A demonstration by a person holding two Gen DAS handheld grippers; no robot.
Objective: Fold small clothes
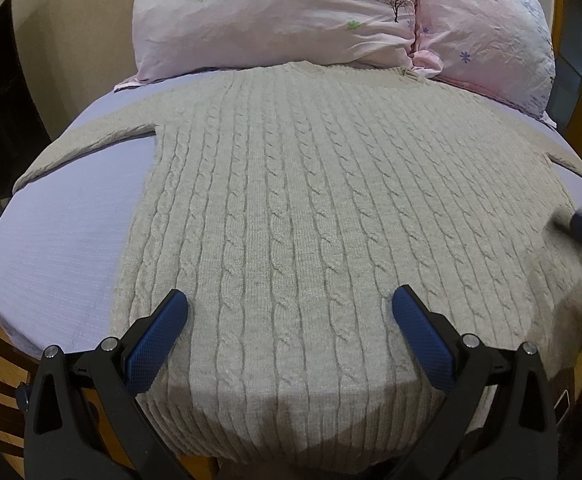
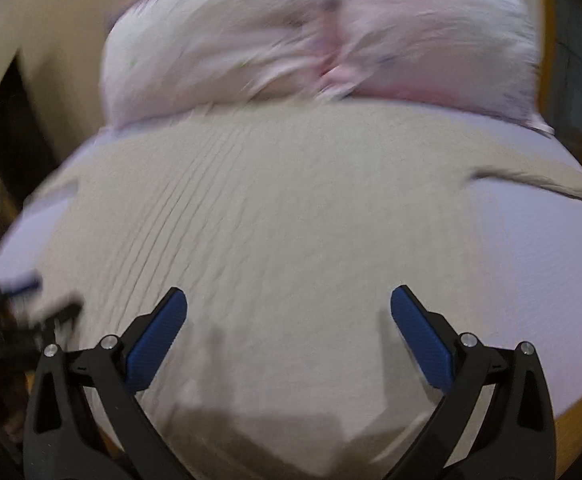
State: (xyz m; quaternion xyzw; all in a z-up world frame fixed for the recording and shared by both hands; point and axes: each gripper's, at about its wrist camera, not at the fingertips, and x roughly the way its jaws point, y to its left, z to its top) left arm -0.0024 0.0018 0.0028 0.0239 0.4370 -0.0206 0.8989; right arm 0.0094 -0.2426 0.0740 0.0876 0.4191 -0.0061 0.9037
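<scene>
No text can be read in either view. The sweater point(image 1: 291, 200) carries a small embroidered mark near its collar, too small to make out. The pillow point(image 1: 275, 16) shows only printed flowers and a tree. The right wrist view is blurred.

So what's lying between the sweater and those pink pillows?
Nothing: in the left wrist view the sweater runs right up to the pillows, its top edge meeting them with no gap visible.

Bare sheet point(image 1: 59, 248) flanks the sweater point(image 1: 311, 220); pillows point(image 1: 275, 16) block its far end.
</scene>
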